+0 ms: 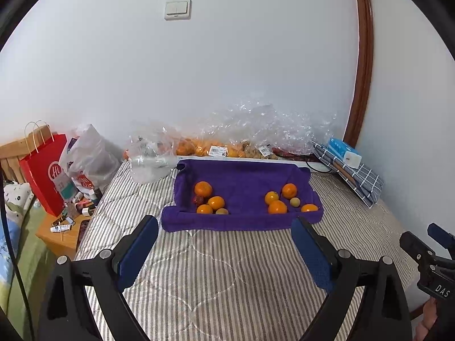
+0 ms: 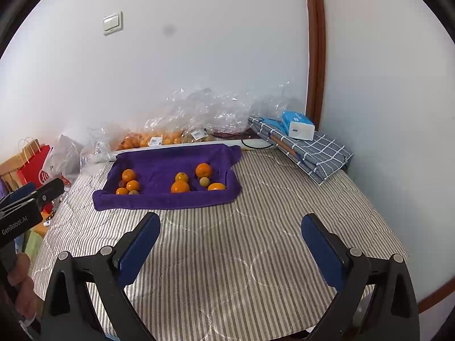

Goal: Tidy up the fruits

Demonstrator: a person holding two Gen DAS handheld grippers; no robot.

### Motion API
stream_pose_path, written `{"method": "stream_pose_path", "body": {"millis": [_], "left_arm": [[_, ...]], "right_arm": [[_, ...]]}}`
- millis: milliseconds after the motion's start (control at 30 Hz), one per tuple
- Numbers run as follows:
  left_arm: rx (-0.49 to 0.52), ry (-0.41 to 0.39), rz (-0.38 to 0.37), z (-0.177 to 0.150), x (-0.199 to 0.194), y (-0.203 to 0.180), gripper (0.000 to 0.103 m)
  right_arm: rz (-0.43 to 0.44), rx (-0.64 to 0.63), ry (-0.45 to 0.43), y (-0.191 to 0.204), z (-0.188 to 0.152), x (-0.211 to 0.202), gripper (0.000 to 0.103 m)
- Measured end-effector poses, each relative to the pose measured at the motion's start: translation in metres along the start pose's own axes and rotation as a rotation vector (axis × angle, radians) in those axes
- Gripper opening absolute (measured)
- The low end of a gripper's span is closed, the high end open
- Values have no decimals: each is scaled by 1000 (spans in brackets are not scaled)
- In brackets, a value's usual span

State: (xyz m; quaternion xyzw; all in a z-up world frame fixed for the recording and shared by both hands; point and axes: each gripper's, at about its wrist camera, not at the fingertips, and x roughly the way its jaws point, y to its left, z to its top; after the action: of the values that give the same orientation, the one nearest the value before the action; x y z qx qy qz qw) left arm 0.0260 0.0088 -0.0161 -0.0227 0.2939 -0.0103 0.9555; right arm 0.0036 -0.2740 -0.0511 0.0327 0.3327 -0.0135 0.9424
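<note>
Oranges (image 1: pixel 203 189) sit in 2 clusters on purple towel (image 1: pixel 241 176); both grippers' jaws spread, holding nothing.

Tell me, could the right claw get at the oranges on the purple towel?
Probably yes: the right claw is open and empty, and only bare striped bedding lies between it and the oranges on the purple towel.
</note>
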Motion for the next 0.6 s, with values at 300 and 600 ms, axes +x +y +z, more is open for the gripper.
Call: {"method": "stream_pose_path", "body": {"millis": [300, 600], "left_arm": [[1, -1, 12, -2, -1, 0, 95], [2, 0, 11, -2, 0, 2, 95]], "right_arm": [[2, 0, -1, -1, -2, -2, 98], [-1, 5, -5, -4, -2, -3, 98]]}}
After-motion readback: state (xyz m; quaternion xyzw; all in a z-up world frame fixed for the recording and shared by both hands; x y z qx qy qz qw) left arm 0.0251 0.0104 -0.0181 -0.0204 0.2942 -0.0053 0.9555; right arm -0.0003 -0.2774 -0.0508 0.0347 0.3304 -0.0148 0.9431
